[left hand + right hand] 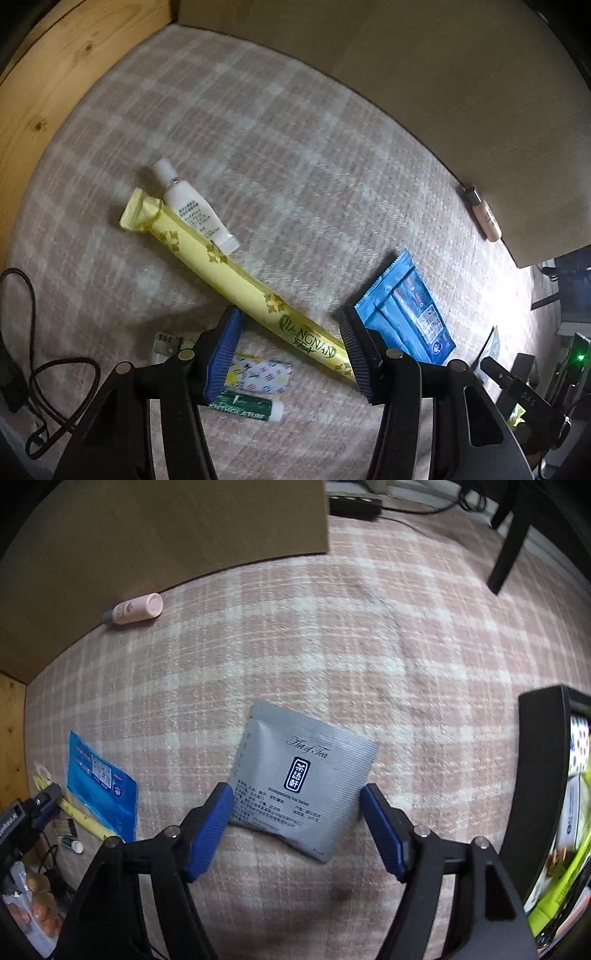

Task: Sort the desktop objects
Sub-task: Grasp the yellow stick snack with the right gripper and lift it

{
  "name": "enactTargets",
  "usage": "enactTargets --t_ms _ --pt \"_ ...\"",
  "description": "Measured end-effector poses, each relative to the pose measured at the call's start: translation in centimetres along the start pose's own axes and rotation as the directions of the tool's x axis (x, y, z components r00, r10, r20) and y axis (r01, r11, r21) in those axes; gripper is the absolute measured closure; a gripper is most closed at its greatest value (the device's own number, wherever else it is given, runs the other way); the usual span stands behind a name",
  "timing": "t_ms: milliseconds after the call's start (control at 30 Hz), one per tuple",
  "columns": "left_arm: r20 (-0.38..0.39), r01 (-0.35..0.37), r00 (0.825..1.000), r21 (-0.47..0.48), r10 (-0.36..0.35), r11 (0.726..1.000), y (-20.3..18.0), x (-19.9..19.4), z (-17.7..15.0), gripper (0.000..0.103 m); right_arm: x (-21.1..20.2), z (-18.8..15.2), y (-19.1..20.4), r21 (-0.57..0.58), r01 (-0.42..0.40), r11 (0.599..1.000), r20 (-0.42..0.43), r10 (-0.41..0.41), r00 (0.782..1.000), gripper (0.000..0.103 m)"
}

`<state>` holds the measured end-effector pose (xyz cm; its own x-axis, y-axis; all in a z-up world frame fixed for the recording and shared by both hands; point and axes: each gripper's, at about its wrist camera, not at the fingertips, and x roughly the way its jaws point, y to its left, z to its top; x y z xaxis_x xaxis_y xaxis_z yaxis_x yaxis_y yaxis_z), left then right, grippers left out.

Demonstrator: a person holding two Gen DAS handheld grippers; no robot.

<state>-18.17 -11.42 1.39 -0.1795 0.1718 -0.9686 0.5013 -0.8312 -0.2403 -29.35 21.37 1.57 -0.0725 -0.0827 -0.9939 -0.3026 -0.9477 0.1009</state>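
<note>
- A long yellow tea stick packet (pixel 240 280), printed with gold flowers and a green oval logo, lies flat on a pink-and-cream checked cloth (pixel 295 155); its crimped end points to the upper left of the left wrist view and its logo end to the lower right.
- The left gripper (pixel 291 354) hangs over the packet's logo end, jaws partly apart, the packet running aslant between the blue pads; whether the right-hand pad touches it cannot be told.
- A small white tube (pixel 195 210) lies against the packet's upper end, cap pointing up and left.
- A blue sachet (pixel 406 310) lies just beside the gripper's right-hand finger; a green lip balm stick (pixel 243 404) and a patterned packet (pixel 262 374) lie just below the yellow one.
- A square silver tea sachet (pixel 299 779) lies flat and slightly turned on the cloth, one corner toward the camera.
- The right gripper (pixel 295 808) stands wide, its pads either side of the sachet's lower part, not pressing it.
- A pink bottle (pixel 136 609) lies on its side by a cardboard box (pixel 166 528).
</note>
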Motion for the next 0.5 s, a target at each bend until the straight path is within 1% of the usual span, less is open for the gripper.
enactTargets --t_ms 33,133,167,200,233,300,400,467,500 --pt "-0.001 0.009 1.0 0.015 -0.009 1.0 -0.5 0.2 -0.1 0.055 0.1 0.1 0.3 -0.01 0.01 1.0 0.003 -0.01 1.0 0.032" --pt "0.017 -0.034 0.999 0.076 0.033 0.997 -2.1 0.5 -0.5 0.059 0.2 0.4 1.1 -0.038 0.035 0.999 0.011 -0.035 0.999 0.031" --pt "0.021 -0.038 0.999 0.104 0.036 0.994 -2.8 0.7 -0.7 0.06 0.4 0.4 1.5 -0.06 0.045 0.997 0.011 -0.044 0.999 0.031" --pt "0.031 -0.054 0.998 0.131 0.05 0.99 -3.4 0.8 -0.9 0.063 0.6 0.6 2.3 -0.079 0.054 0.995 0.011 -0.053 0.999 0.031" --pt "0.039 -0.072 0.997 0.163 0.067 0.984 -4.1 1.0 -1.1 0.064 0.7 0.6 2.9 -0.098 0.062 0.993 0.011 -0.061 0.998 0.031" --pt "0.051 -0.09 0.995 0.199 0.081 0.976 -4.9 1.2 -1.5 0.068 0.9 0.4 3.8 -0.126 0.069 0.99 0.014 -0.068 0.998 0.031" --pt "0.06 -0.095 0.995 0.236 0.083 0.967 -5.7 1.4 -1.8 0.072 0.9 -0.5 5.2 -0.163 0.076 0.984 0.027 -0.073 0.997 0.035" --pt "0.066 -0.098 0.994 0.254 0.084 0.962 -5.9 1.5 -2.0 0.076 0.8 -0.8 5.9 -0.191 0.077 0.979 0.038 -0.071 0.997 0.044" --pt "0.066 -0.096 0.994 0.261 0.082 0.96 -5.9 1.6 -2.1 0.078 0.7 -0.9 6.1 -0.196 0.075 0.978 0.04 -0.068 0.997 0.045"
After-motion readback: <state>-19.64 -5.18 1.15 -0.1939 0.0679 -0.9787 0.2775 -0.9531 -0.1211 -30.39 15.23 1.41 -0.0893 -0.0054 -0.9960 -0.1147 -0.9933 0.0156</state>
